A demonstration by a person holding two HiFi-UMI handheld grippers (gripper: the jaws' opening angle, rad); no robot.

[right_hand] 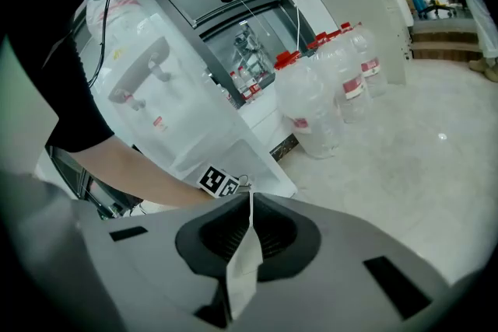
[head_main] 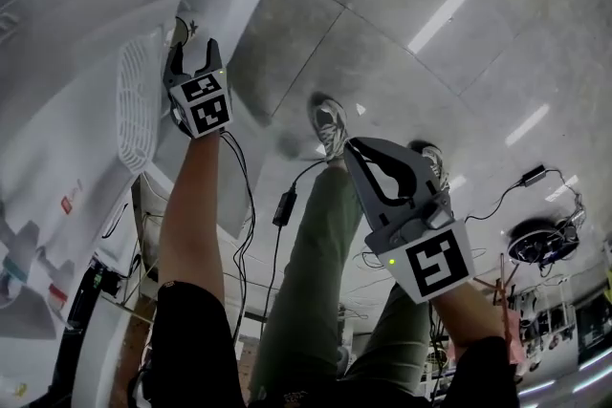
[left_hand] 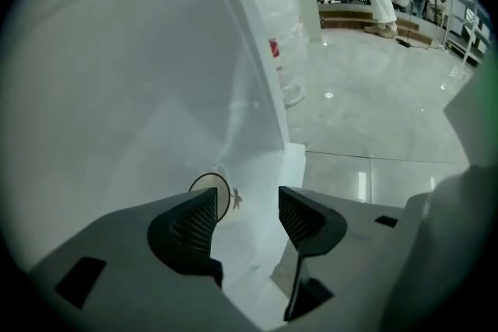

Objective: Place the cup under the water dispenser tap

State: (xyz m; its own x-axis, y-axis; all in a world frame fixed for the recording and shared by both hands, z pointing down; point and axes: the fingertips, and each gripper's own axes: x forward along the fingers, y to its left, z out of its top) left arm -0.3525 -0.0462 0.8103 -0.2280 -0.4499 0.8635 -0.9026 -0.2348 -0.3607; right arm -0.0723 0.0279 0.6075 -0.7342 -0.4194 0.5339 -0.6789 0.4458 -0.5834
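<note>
Left gripper view: the left gripper [left_hand: 247, 207] has its jaws wide apart and empty. The cup [left_hand: 221, 197] stands just beyond them in the dispenser [left_hand: 117, 74] recess. The right gripper [right_hand: 250, 206] clamps a thin paper strip [right_hand: 243, 272]. Risk: the left jaw, passing close, could clip and topple the cup.

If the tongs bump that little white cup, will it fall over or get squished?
The cup looks small and made of thin paper, so it is likely very light; a nudge from the left tongs could tip or slide it. Its thin rim suggests a hard squeeze would crumple it. Being round, it might roll once tipped.
</note>
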